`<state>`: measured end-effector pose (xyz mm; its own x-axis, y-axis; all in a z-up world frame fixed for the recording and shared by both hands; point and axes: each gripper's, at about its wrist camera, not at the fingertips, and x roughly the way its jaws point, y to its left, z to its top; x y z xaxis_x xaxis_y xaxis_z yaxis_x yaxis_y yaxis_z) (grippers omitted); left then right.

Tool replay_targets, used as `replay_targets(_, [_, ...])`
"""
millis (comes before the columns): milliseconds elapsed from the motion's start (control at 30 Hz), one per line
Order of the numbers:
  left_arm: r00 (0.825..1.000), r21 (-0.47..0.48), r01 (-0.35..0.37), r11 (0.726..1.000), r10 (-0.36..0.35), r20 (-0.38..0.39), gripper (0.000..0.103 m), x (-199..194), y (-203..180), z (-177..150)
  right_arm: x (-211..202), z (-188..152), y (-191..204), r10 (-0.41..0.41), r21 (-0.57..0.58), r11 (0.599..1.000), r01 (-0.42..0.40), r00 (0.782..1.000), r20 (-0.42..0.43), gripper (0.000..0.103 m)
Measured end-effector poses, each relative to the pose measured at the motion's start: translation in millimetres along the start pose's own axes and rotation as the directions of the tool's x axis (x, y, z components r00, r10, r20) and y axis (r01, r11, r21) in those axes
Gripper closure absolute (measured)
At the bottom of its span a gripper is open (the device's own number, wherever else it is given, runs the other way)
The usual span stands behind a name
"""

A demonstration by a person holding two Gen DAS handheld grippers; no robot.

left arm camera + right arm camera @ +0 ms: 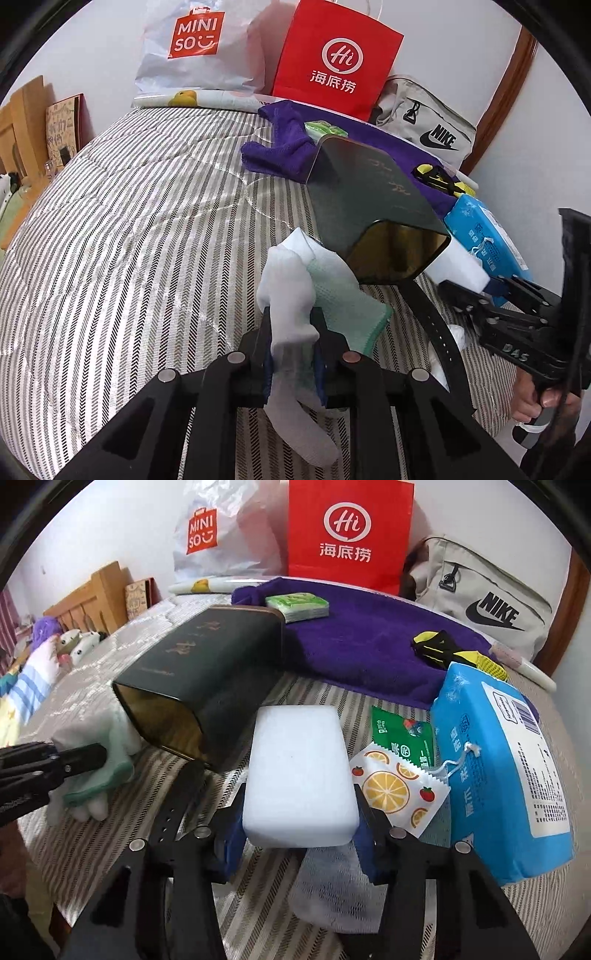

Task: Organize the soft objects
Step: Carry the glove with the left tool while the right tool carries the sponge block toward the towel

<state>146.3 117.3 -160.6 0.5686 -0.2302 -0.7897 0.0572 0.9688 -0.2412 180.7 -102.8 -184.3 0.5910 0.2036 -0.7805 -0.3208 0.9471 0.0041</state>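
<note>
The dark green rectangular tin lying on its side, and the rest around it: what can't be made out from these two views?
- Dark green rectangular tin: its inside depth is lost in gold reflections, both views.
- White foam block: underside hidden by itself and the right gripper.
- Pale green mesh cloth and white cloth: lower ends covered by the left gripper.
- Black strap: far end hidden under the tin.

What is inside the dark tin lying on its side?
The dark tin shows a shiny gold lining through its open mouth, with nothing visible inside. Its deeper end is in shadow, so I cannot rule out something there.
</note>
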Motion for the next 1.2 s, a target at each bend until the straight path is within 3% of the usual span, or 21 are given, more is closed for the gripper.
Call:
replay_targets(133, [1.000,-0.012,-0.003,1.000,0.003,0.003,0.082,-0.1,-0.8,-1.2,-22.0,-3.5,-6.9,0.019,0.019,1.000,-0.020,0.999,0.040,0.053])
replay_targets(300, [0.999,-0.012,0.036,0.999,-0.036,0.001,0.062,0.0,-6.3,-1.8,-57.9,-14.4,-16.7,0.058,0.003,0.998,-0.059,0.994,0.094,0.053])
replay_targets(367, [1.000,0.012,0.016,1.000,-0.016,-0.005,0.055,1.4,-14.1,-1.4,-67.2,-22.0,-24.3,0.062,0.011,0.998,-0.064,0.993,0.100,0.053])
replay_targets(500, [0.999,0.052,-0.052,0.997,0.052,0.005,0.052,4.3,-27.3,-3.0,-84.7,-41.6,-43.0,0.044,0.041,0.998,-0.049,0.993,0.107,0.053])
replay_targets(600, [0.996,0.042,-0.082,0.996,0.081,0.021,0.053,3.2,-30.1,-4.1,-98.0,-60.2,-57.2,0.052,0.053,0.997,-0.059,0.992,0.113,0.053])
replay_targets(667, [0.995,0.037,-0.099,0.994,0.098,0.035,0.059,2.3,-32.9,-6.8,-102.9,-70.4,-64.1,0.054,0.057,0.996,-0.061,0.992,0.112,0.053])
replay_targets(933, [0.975,0.156,-0.222,0.962,0.214,0.064,0.074,-2.2,-61.3,-14.4,-110.0,-109.7,-89.0,0.021,0.073,0.997,-0.028,0.996,0.087,0.053])
replay_targets(1067, [0.973,0.143,-0.230,0.963,0.224,0.062,0.083,-9.6,-63.9,-12.9,-104.6,-121.7,-103.9,-0.017,0.106,0.994,0.010,0.998,0.066,0.053])
replay_targets(1200, [0.979,0.120,-0.201,0.972,0.195,0.059,0.085,-22.7,-62.5,-11.6,-98.4,-127.6,-115.8,-0.021,0.144,0.989,0.014,0.999,0.047,0.053])
